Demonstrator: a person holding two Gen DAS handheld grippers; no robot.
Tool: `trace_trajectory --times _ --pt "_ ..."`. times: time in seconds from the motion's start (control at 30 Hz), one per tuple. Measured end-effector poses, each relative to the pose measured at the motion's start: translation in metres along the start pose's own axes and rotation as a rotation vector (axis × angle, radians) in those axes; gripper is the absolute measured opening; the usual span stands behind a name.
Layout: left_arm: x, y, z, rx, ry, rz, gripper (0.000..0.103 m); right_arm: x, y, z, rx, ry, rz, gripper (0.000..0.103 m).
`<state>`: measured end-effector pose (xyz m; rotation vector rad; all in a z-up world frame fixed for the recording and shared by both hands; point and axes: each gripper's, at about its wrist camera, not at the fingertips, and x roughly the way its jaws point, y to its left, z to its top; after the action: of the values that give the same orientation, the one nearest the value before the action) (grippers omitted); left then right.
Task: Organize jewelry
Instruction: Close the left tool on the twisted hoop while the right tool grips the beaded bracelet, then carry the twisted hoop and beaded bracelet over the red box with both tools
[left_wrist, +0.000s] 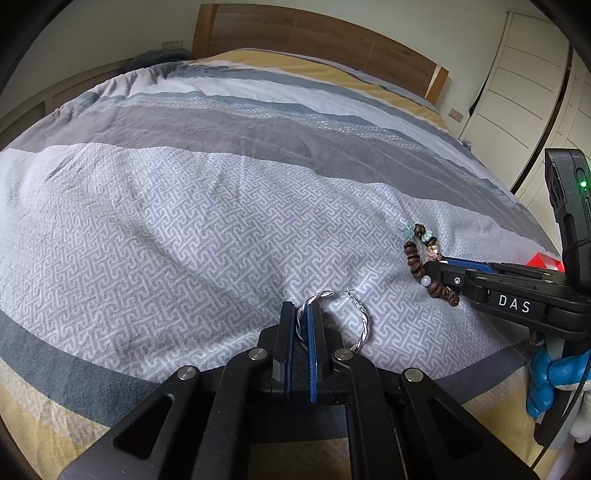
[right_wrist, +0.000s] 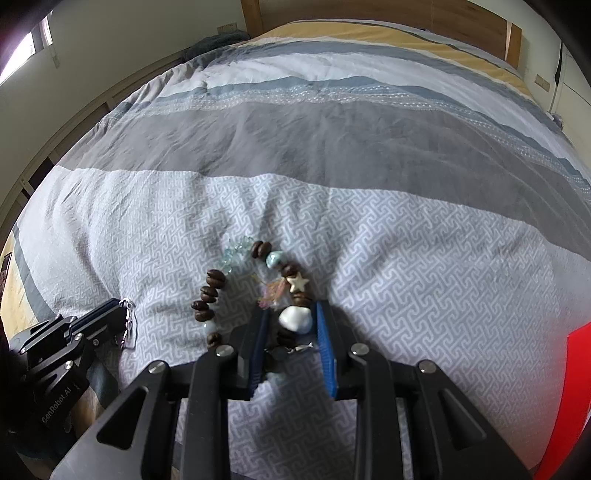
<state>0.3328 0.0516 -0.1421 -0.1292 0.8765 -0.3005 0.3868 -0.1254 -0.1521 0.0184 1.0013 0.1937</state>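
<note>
My left gripper (left_wrist: 302, 314) is shut on a twisted silver hoop earring (left_wrist: 360, 325), which rests on the patterned grey bedspread (left_wrist: 184, 229). The left gripper also shows in the right wrist view (right_wrist: 118, 310), with the earring (right_wrist: 129, 321) at its tips. A bracelet of brown beads (right_wrist: 208, 295) with a star, a white stone and pale blue beads lies on the bed. My right gripper (right_wrist: 291, 314) is open, its jaws standing on either side of the bracelet's white stone (right_wrist: 295, 319). The bracelet (left_wrist: 415, 258) and right gripper (left_wrist: 437, 264) also show in the left wrist view.
A red box (right_wrist: 576, 387) sits at the bed's right edge, also seen in the left wrist view (left_wrist: 545, 261). A wooden headboard (left_wrist: 314, 37) stands at the far end. White wardrobe doors (left_wrist: 517, 92) are on the right.
</note>
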Motion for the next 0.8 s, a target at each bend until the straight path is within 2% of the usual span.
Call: trace_trajectory --times 0.1,0.2,0.4,0.63,0.8 --pt "0.000 0.000 0.000 0.001 0.002 0.003 0.006 -0.002 0.001 0.001 -0.010 0.004 -0.006 0.017" --pt "-0.001 0.002 0.000 -0.004 0.004 0.002 0.006 -0.010 0.004 0.002 -0.008 -0.006 -0.005 0.017" --pt "-0.008 0.013 0.008 -0.076 -0.003 -0.018 0.006 -0.034 0.000 0.001 0.035 -0.034 0.043 0.017" --pt "-0.027 0.029 0.020 -0.190 -0.018 -0.054 0.005 -0.092 -0.012 0.001 0.060 -0.104 0.107 0.017" --pt "-0.051 0.022 0.023 -0.200 -0.026 -0.040 0.005 -0.134 -0.026 -0.006 0.078 -0.150 0.121 0.017"
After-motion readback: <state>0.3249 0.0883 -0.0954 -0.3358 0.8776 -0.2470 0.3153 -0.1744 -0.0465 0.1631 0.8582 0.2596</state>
